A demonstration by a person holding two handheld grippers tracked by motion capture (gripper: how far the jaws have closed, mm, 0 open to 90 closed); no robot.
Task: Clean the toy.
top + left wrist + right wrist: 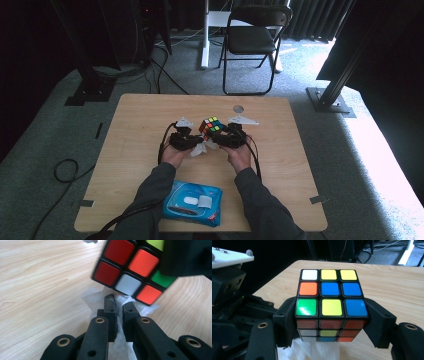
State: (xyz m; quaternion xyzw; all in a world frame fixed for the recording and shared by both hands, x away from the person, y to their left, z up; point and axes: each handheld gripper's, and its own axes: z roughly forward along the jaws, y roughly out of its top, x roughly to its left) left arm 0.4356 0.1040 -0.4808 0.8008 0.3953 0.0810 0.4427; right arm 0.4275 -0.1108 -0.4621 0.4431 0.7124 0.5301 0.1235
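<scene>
A scrambled puzzle cube [210,125] [331,302] [130,270] is held a little above the wooden table [135,130]. My right gripper [225,136] [332,323] is shut on it, one jaw on each side of its lower layer. My left gripper [196,145] [119,308] is shut on a white wipe [95,297] [202,148], which is pinched between its pads. The wipe touches the cube's underside, just below a white and an orange tile. In the right gripper view the wipe [312,350] shows beneath the cube.
A blue pack of wipes [192,202] lies near the table's front edge between the forearms. A round hole [238,108] sits near the table's far edge. A black folding chair [252,40] and frame posts stand beyond the table. Cables trail off the left side.
</scene>
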